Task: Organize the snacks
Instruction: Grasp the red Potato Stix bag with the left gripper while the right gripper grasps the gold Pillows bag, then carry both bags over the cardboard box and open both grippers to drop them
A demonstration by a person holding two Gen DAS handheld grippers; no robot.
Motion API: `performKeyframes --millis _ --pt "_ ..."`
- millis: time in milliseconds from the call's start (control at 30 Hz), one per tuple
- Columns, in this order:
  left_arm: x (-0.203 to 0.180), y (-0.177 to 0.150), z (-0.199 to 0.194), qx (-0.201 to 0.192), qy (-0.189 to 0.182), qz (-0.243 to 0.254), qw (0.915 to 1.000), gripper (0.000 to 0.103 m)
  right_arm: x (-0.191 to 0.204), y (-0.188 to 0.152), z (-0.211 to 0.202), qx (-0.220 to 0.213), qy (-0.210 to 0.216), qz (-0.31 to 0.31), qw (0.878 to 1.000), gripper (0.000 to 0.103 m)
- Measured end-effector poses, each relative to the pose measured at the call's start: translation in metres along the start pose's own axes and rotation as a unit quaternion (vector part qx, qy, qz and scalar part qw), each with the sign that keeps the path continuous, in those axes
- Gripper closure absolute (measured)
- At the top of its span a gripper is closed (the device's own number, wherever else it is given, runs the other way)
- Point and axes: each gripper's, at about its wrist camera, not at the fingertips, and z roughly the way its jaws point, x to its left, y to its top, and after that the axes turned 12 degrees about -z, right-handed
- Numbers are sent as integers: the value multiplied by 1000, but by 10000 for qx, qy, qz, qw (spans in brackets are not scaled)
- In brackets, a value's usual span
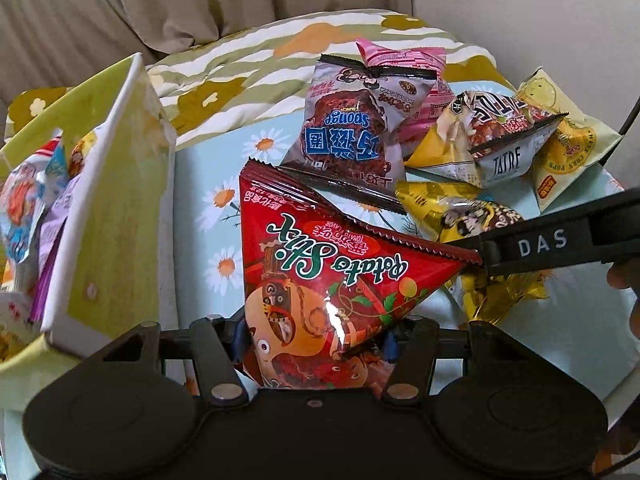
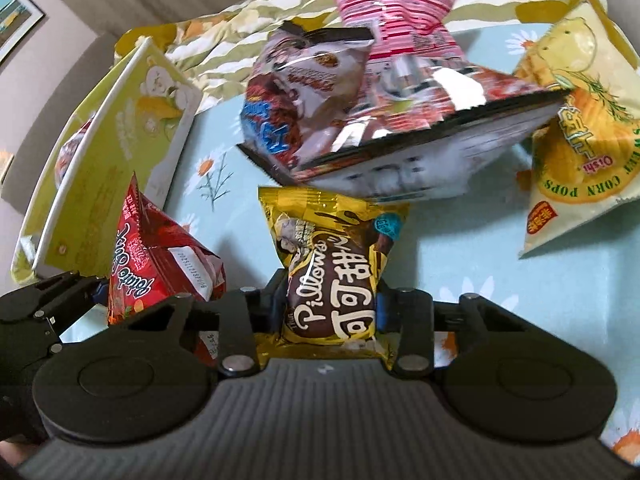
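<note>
Daisy tablecloth, snacks heaped upper right. Red bag clamped by left gripper, gold bag by right gripper; green box at left judged next.

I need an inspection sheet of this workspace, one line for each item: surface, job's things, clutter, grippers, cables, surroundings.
Surface: daisy-print cloth, light blue, under the snacks.
Job's things: red Potato Star bag; gold Pillows bag; Sponge bag; pink bag; Tatre bag; Corn Pops bag; green box at left, already holding packets.
Clutter: nothing seen.
Grippers: left gripper shut on the red Potato Star bag; right gripper shut on the gold Pillows bag.
Cables: nothing seen.
Surroundings: flower-pattern quilt, beige curtain, framed picture on the wall.
</note>
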Motion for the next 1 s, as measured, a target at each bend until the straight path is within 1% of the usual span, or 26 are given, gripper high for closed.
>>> performKeyframes --millis 67,300,433,533,700,833,1000 --pt "1 -2 -6 -30 35 -73 10000 41 4 -2 -2 1 0 -96 10000 49" --pt "10 -6 -34 -216 172 -395 9988 41 13 -5 -15 -36 124 -305 9995 50" --pt "15 -7 -61 -422 246 -645 9967 41 24 -3 -27 -90 265 -508 9983 50" --pt "21 -5 -85 -661 352 -841 9936 41 38 1 -38 -189 404 -705 9965 50" --pt "42 5 -120 -1008 647 -1302 9842 41 62 21 -62 -524 615 -1154 9900 50" --pt "75 14 -145 -1218 804 -1818 9724 41 87 44 -77 -801 775 -1527 9820 50" --pt "122 31 -169 -1481 1142 -2098 9597 41 125 73 -88 -1084 915 -1906 9714 50"
